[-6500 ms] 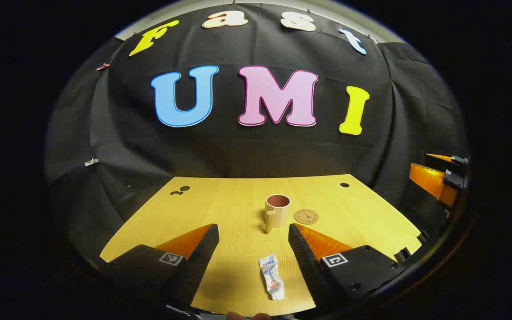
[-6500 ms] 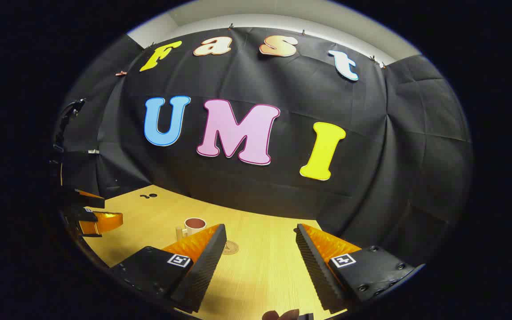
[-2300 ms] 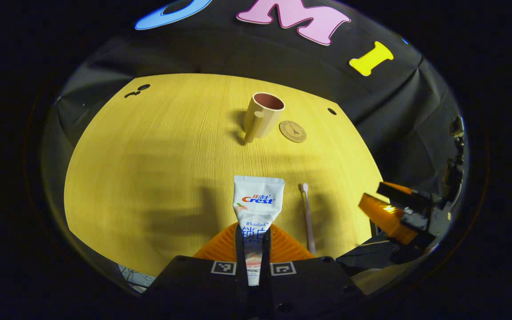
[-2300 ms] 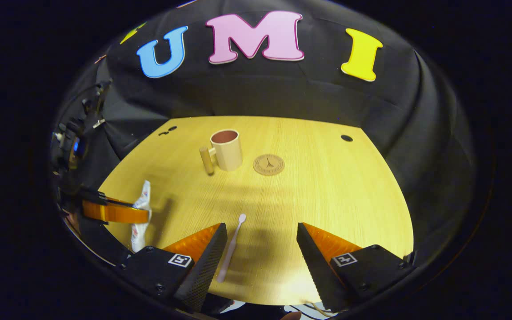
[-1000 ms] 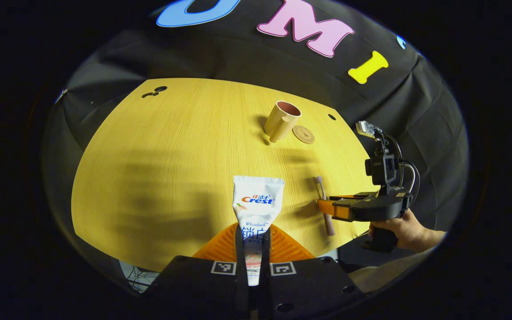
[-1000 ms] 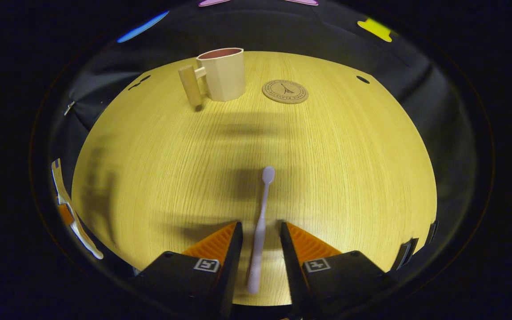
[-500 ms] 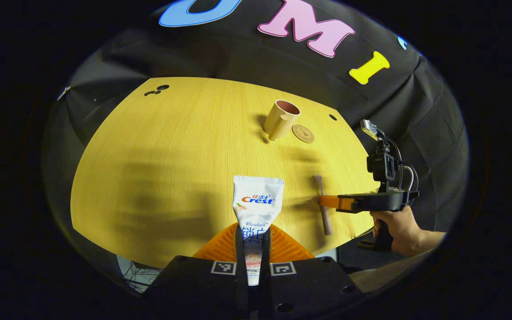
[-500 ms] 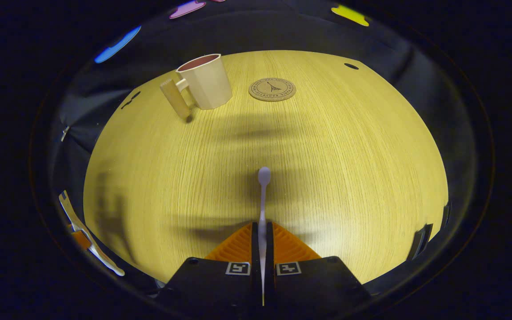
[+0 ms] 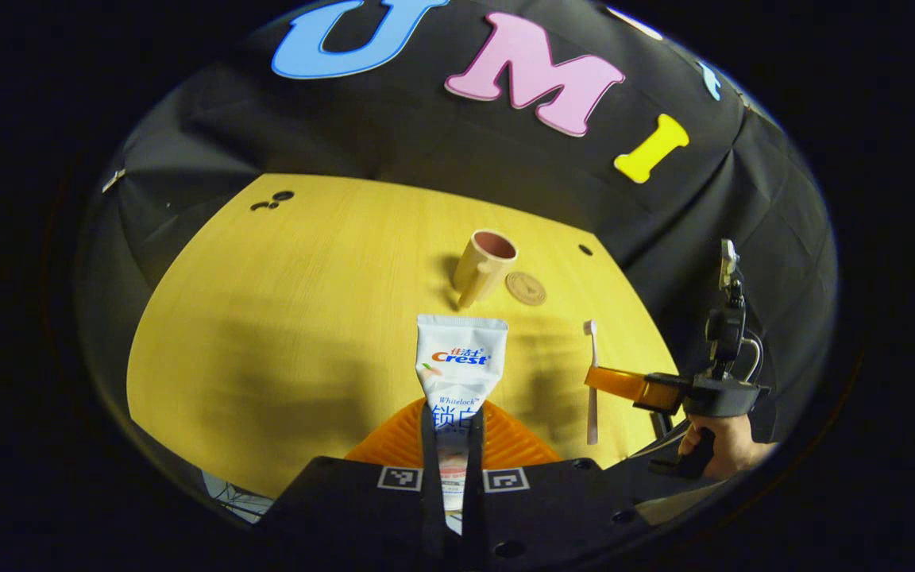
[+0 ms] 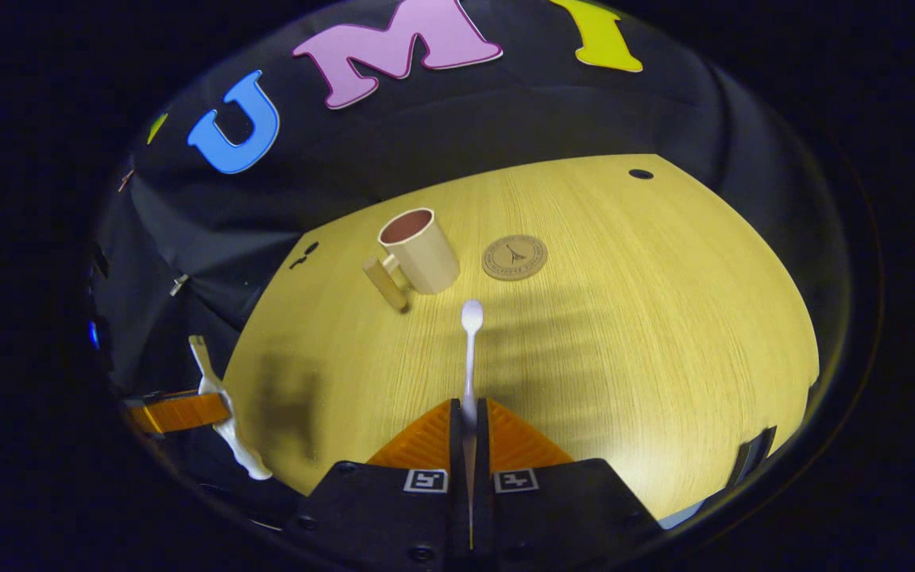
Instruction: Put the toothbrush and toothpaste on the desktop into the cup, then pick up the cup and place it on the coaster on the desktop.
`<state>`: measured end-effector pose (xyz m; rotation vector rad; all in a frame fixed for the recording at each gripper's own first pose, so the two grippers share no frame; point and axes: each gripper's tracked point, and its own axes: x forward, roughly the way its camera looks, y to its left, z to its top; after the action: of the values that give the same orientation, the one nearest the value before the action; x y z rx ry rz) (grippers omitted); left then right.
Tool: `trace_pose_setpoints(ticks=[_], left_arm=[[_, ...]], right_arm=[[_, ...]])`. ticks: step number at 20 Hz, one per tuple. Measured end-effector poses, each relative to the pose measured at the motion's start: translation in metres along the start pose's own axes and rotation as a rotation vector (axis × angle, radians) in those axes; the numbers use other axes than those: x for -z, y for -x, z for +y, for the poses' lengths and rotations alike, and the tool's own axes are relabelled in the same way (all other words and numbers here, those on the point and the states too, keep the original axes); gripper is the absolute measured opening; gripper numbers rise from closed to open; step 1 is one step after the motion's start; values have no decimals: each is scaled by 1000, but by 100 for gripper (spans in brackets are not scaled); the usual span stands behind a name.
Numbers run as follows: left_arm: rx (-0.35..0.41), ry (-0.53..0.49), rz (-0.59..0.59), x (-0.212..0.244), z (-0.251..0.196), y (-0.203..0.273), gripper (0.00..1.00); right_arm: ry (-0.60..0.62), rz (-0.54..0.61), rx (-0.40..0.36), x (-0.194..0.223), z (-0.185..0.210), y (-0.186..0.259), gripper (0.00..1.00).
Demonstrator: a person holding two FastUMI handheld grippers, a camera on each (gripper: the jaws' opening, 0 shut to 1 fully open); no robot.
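My left gripper is shut on a white toothpaste tube, held above the yellow desktop with its flat end forward. My right gripper is shut on a pale toothbrush, head forward and lifted off the wood. In the left gripper view the right gripper holds the toothbrush at the right, a hand behind it. The beige cup with a side handle stands upright mid-desk, open and empty; the round coaster lies just right of it. The right gripper view shows cup, coaster, and the left gripper with the tube.
The booth's black cloth wall rises behind the desk. Small dark holes sit at the desktop's far left and far right. Bare wood stretches between the grippers and the cup.
My right gripper, shut on the toothbrush, has lifted it off the desk. The left gripper has risen a little with the tube; both views tilt up, showing more wall.
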<state>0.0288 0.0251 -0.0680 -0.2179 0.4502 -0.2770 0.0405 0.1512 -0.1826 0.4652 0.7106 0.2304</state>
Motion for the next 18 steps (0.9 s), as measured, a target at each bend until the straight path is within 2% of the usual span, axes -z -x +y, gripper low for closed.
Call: trace_pose_setpoints(ticks=[4,9,14,18], left_arm=[[73,-38,-136,-56,-31,-16,13],[164,-112,-290,-123,-69,-42,13],[243,-147,-391,-172,-96,-75,13],[235,-179,-422,-196,-96,-113,13]], right_arm=[[-29,-61,-74,-28,4,22,6],[-26,-94,-100,-50,-4,40,6],[-21,-108,-90,-55,-17,54,6],[-39,-115,-69,-55,-28,63,6]])
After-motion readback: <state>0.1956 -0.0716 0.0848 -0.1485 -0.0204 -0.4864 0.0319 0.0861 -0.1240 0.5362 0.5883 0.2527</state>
